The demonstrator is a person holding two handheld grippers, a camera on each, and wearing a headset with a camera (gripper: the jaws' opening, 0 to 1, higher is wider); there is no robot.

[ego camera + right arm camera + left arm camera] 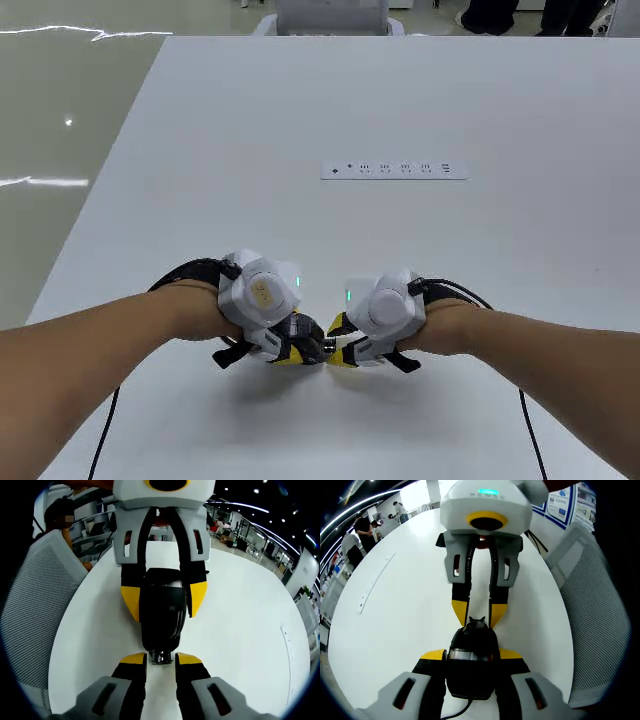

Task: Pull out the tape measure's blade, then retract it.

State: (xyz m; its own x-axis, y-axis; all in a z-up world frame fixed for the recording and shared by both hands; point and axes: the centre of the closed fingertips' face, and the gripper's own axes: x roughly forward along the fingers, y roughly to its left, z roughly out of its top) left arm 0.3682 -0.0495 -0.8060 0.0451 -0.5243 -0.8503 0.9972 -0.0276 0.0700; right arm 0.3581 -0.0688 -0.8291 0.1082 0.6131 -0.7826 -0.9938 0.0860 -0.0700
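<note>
**Operator:** Where's the tape measure (472, 672) right now?

**Guide:** It's low over the near edge of the table (300, 130), in your left gripper (472, 656). The jaws are clamped on the two flat sides of the black case. Your right gripper (160, 661) faces it, jaws drawn almost together and pinching the small metal tip (160, 656) of the blade.

**Operator:** How will it handle?

**Guide:** I'd judge the case hard, compact and a bit slick, so squeeze square on the flat sides. The blade is likely thin, springy steel that tugs back and can kink if you pull off-line. Hold only the tip, draw straight away from the mouth, and let it return slowly, not snap.
</note>
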